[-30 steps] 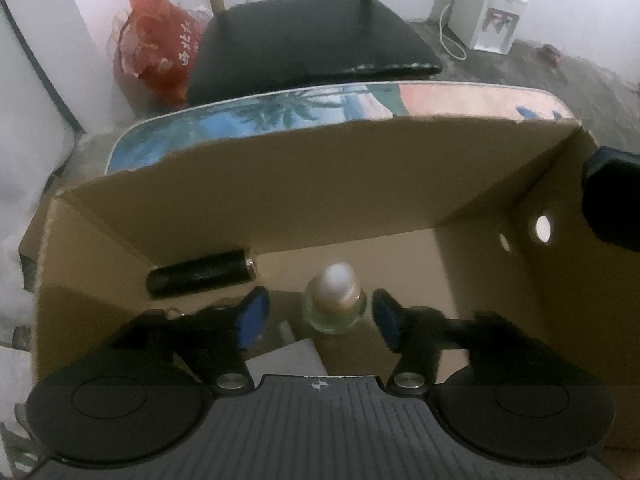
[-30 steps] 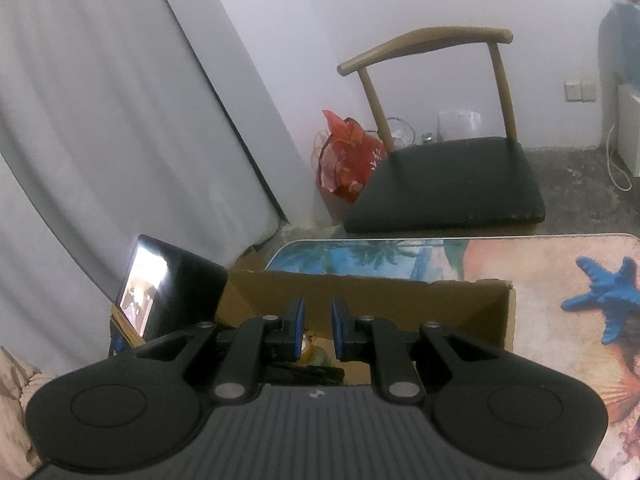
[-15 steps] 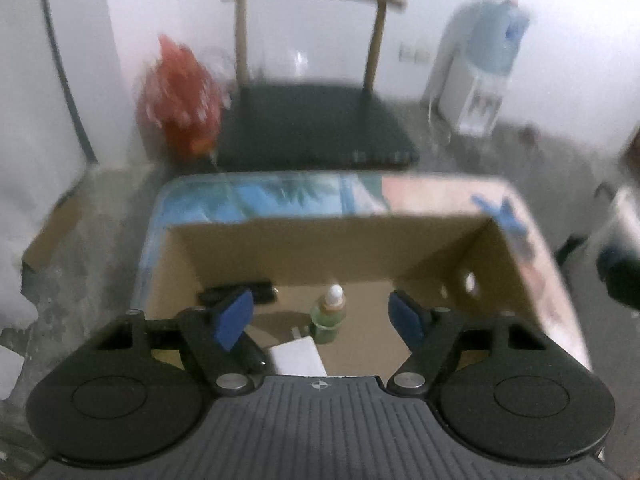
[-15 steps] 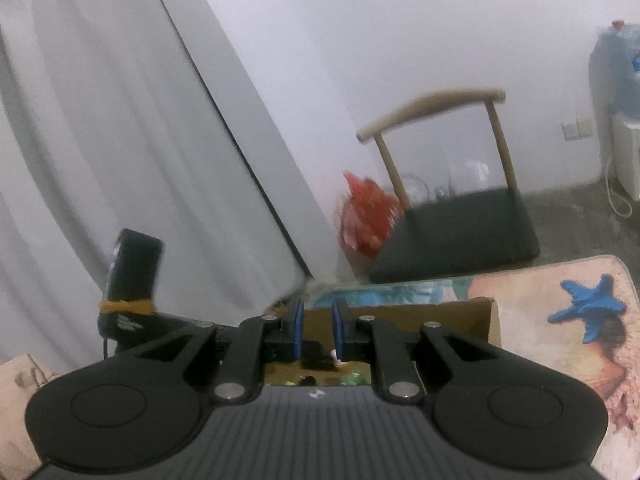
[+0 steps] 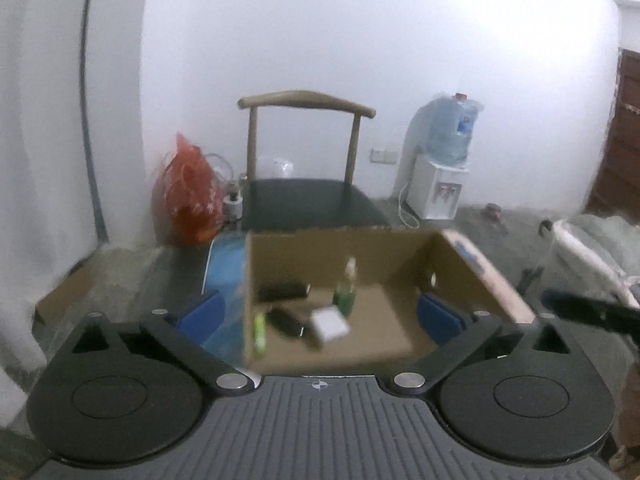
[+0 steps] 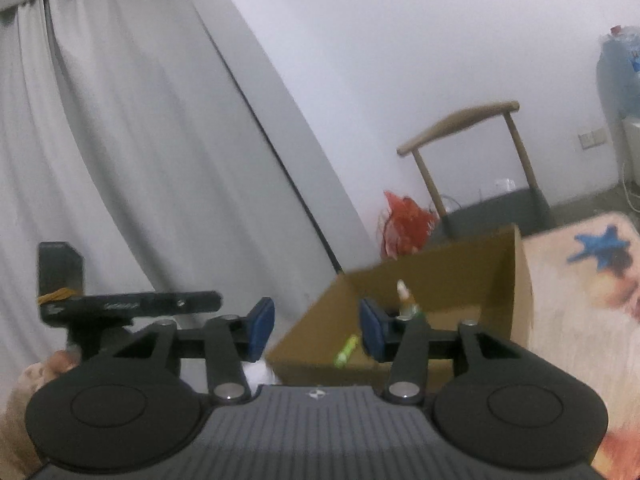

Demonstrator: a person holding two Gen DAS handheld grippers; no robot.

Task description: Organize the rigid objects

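1. Both grippers are now back from the cardboard box (image 5: 452,276). A second ago my left gripper (image 5: 318,314) was low inside it, with the small green bottle (image 5: 345,294) between its blue pads; now it looks at the whole box from behind and above, and nothing is between the pads.
2. Left jaws are opening and already stand very wide. Right gripper (image 6: 318,330) had its jaws almost together a second ago; now they are opening too, about half way, and they hold nothing.
3. For the task I judge this so: the bottle is delivered, both claws are free, and the next object can be fetched (which one, I cannot tell from these views).
4. What the box holds:
   - the green bottle, upright, near the middle of the floor;
   - a dark cylinder (image 5: 283,291) lying by the back wall, left of the bottle;
   - a second dark object (image 5: 286,321) nearer to me (too blurred to name);
   - a small white square item (image 5: 329,323) just beside it;
   - a light green stick (image 5: 260,330) by the left wall.
5. Box stands on the printed table mat (image 6: 576,332), in front of the chair (image 5: 306,196).
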